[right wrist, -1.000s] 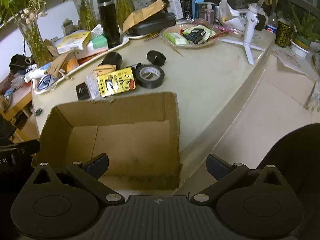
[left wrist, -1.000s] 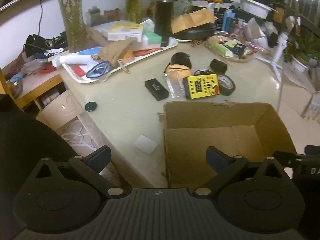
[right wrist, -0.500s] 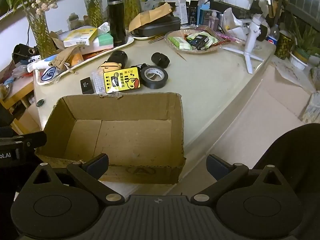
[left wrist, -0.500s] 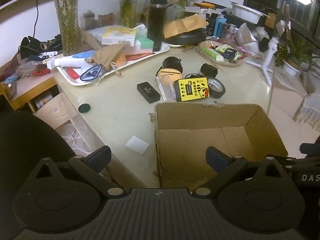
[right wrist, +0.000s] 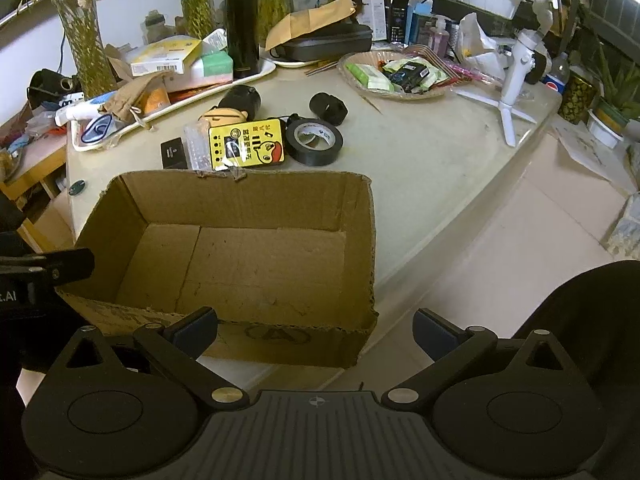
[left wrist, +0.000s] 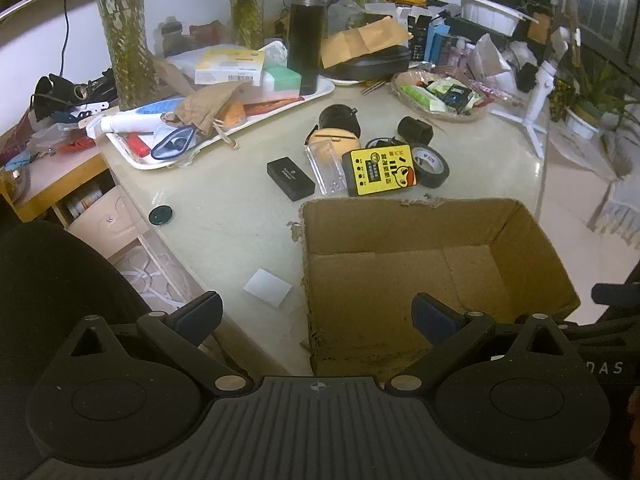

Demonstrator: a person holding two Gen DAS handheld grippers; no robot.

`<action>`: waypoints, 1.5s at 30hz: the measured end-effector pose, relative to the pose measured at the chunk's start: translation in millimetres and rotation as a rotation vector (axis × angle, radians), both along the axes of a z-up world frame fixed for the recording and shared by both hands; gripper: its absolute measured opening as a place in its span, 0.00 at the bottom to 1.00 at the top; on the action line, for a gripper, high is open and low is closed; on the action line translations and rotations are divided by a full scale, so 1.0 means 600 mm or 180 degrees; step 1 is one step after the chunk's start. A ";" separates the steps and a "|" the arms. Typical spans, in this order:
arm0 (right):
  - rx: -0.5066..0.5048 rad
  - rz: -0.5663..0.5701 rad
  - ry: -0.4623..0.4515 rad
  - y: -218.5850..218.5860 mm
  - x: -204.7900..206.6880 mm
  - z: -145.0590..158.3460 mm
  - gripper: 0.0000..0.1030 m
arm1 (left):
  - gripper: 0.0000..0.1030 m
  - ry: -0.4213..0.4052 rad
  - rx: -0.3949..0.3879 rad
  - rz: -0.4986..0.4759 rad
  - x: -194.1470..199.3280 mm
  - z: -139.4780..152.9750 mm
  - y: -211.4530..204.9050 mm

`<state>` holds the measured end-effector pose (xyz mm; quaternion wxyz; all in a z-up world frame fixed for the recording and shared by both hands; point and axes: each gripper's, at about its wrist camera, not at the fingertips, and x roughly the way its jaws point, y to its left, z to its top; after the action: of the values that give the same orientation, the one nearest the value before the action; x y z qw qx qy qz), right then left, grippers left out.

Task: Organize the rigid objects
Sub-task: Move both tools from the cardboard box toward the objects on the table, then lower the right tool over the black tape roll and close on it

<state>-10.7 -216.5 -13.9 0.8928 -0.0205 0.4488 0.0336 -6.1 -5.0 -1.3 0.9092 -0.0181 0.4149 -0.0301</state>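
An empty open cardboard box (left wrist: 404, 216) (right wrist: 248, 188) stands at the table's near edge. Behind it lie a yellow card (left wrist: 382, 169) (right wrist: 247, 143), a black tape roll (left wrist: 430, 160) (right wrist: 315, 141), a clear plastic case (left wrist: 326, 165), a small black box (left wrist: 291, 179) (right wrist: 173, 153), a black cylinder (left wrist: 415, 129) (right wrist: 329, 107) and a round black-and-tan object (left wrist: 336, 126) (right wrist: 236, 104). My left gripper (left wrist: 316, 314) is open and empty, above the box's near left corner. My right gripper (right wrist: 314, 330) is open and empty, before the box's near right wall.
A white tray (left wrist: 320, 92) of clutter with a black flask (left wrist: 306, 30) stands at the back left. A basket of packets (right wrist: 394, 74) and a white tripod (right wrist: 516, 68) stand at the back right. A white square (left wrist: 268, 287) and a dark disc (left wrist: 161, 215) lie left of the box.
Both grippers have pulled back and risen a little, so the box and the objects behind it sit farther off. Both stay open and empty.
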 end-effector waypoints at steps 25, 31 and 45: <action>0.0223 0.0260 -0.0255 0.000 0.002 0.047 1.00 | 1.00 -0.0298 -0.0326 0.0085 0.010 0.042 0.031; 0.0236 0.0338 -0.0332 -0.018 0.038 0.043 1.00 | 1.00 -0.0201 -0.0240 -0.0276 0.041 0.052 0.027; 0.0268 0.0512 -0.0407 -0.042 0.139 0.017 1.00 | 1.00 -0.0092 -0.0495 -0.0505 0.108 0.046 0.052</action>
<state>72.9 -241.7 -3.5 0.9141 -0.0211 0.3860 0.1226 58.7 26.1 26.2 0.9057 -0.0552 0.3983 -0.1343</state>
